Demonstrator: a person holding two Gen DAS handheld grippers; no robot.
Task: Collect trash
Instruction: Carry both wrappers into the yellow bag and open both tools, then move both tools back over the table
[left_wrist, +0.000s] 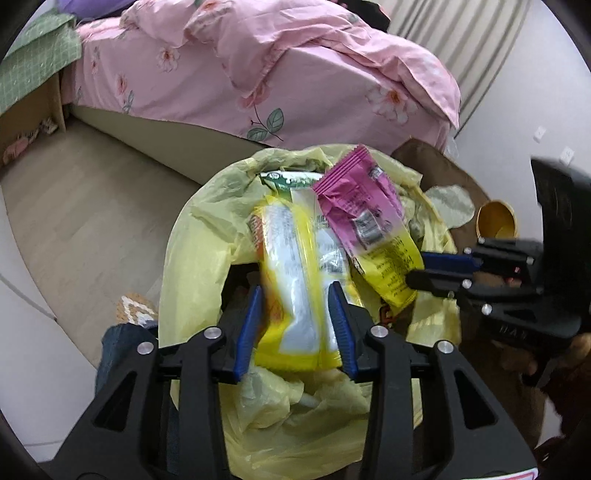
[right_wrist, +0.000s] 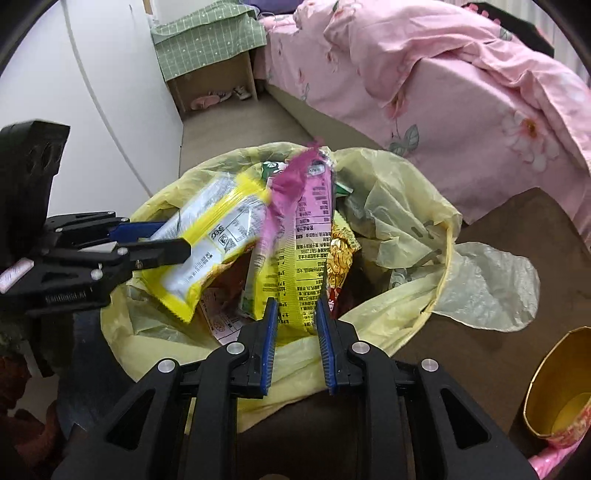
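A bin lined with a pale yellow bag (left_wrist: 199, 266) (right_wrist: 399, 206) stands on the floor by the bed. My left gripper (left_wrist: 297, 295) is shut on a yellow and white snack wrapper (left_wrist: 291, 280) and holds it over the bin; it also shows in the right wrist view (right_wrist: 207, 243). My right gripper (right_wrist: 293, 308) is shut on a pink and yellow wrapper (right_wrist: 295, 243) over the bin, which shows in the left wrist view (left_wrist: 364, 218). More wrappers, green (left_wrist: 284, 181) and gold-red (right_wrist: 340, 258), lie inside the bag.
A bed with a pink floral quilt (left_wrist: 258, 66) (right_wrist: 461, 92) stands behind the bin. A brown table (right_wrist: 517, 266) holds a gold paper cup (right_wrist: 557, 391) (left_wrist: 496, 223) and a clear plastic bag (right_wrist: 491, 284). A green-covered nightstand (right_wrist: 210, 44) and white wall are to the left.
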